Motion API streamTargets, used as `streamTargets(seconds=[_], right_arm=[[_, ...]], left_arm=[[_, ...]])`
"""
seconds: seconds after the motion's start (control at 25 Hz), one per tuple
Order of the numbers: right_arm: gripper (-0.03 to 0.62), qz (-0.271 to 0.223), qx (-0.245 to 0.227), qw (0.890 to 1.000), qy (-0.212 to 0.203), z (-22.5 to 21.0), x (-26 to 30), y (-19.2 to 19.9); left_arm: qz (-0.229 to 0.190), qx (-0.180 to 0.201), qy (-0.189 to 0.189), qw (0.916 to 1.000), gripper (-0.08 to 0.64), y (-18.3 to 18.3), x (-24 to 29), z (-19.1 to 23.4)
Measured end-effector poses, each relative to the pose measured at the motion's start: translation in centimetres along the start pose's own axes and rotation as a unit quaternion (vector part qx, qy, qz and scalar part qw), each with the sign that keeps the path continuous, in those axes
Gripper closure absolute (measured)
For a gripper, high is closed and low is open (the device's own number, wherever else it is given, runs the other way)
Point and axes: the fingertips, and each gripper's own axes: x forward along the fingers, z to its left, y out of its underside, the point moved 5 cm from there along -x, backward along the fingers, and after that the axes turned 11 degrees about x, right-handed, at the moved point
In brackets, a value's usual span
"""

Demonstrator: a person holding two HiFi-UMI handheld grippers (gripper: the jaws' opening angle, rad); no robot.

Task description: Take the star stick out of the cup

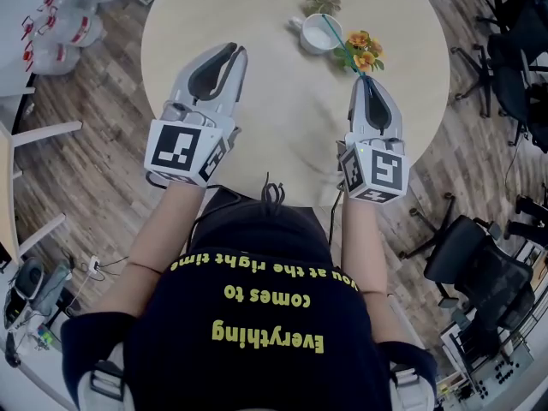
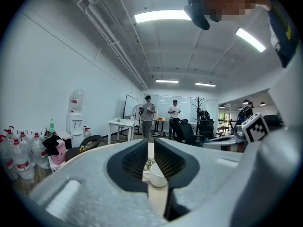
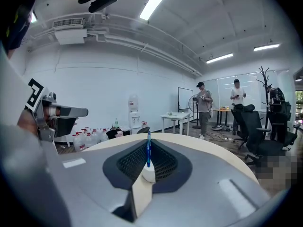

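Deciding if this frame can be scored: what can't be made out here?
- Right gripper view: the stick below the grip, hidden between the right gripper's shut jaws.
- Head view: its star end, too small and crowded by flowers.
- Head view: whether it has cleared the cup; the two overlap.

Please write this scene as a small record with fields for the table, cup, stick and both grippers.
table: round, pale
cup: white, on the table's far side
stick: blue, thin, its far part across the cup's mouth
flowers: orange, between cup and right gripper
left gripper: jaws slightly apart, nothing between them
right gripper: shut on the stick
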Motion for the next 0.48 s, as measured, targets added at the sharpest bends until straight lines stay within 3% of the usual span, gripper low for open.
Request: streamTargets(seconds=[0.48], right_arm=[[0.563,-0.059,-0.013,0.998,-0.006,1.2,-2.9,-4.6]], left_arm=[[-0.024,0.018,-0.026,0.9992,0.538,-2.9,-2.4,0.6]])
